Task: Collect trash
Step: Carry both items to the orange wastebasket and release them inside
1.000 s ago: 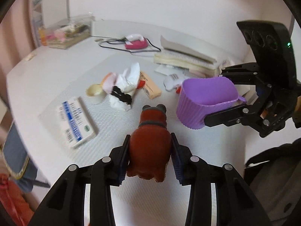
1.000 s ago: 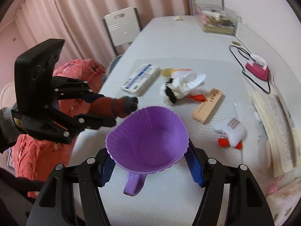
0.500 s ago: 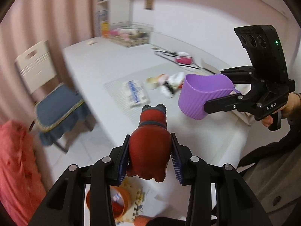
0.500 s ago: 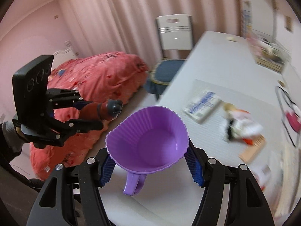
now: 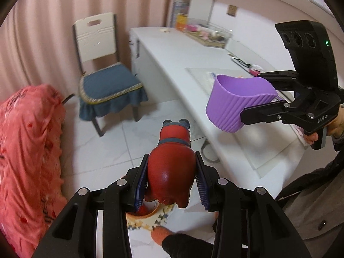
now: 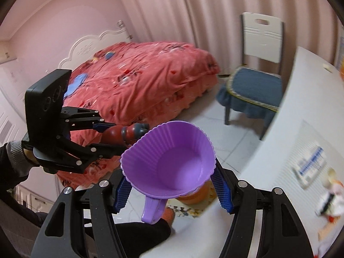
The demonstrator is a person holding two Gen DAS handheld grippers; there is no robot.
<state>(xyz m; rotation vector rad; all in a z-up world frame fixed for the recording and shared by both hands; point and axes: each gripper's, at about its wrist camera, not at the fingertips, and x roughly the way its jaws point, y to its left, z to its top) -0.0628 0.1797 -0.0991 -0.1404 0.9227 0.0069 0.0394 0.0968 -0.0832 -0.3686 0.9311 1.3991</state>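
My left gripper [image 5: 171, 185] is shut on a dark red toy figure [image 5: 172, 172] with a grey-blue collar, held in the air over the floor. It also shows in the right wrist view [image 6: 126, 132]. My right gripper [image 6: 172, 191] is shut on a purple ribbed silicone cup [image 6: 169, 167], empty, with its handle hanging down; it also shows in the left wrist view [image 5: 236, 109], beside the table edge. An orange bin [image 5: 148, 212] stands on the floor right below the toy, mostly hidden; its rim shows under the cup [image 6: 193, 195].
The white table [image 5: 185, 58] runs along the right, with a box and crumpled litter [image 6: 329, 195] on its mat. A chair with a blue cushion [image 5: 107, 86] stands beyond. A bed with a red quilt [image 6: 139, 79] is to the left. The floor is white tile.
Both grippers have swung left and away from the table, out over the floor toward the bin, each still holding its object. The table litter has slid to the right edge of view.
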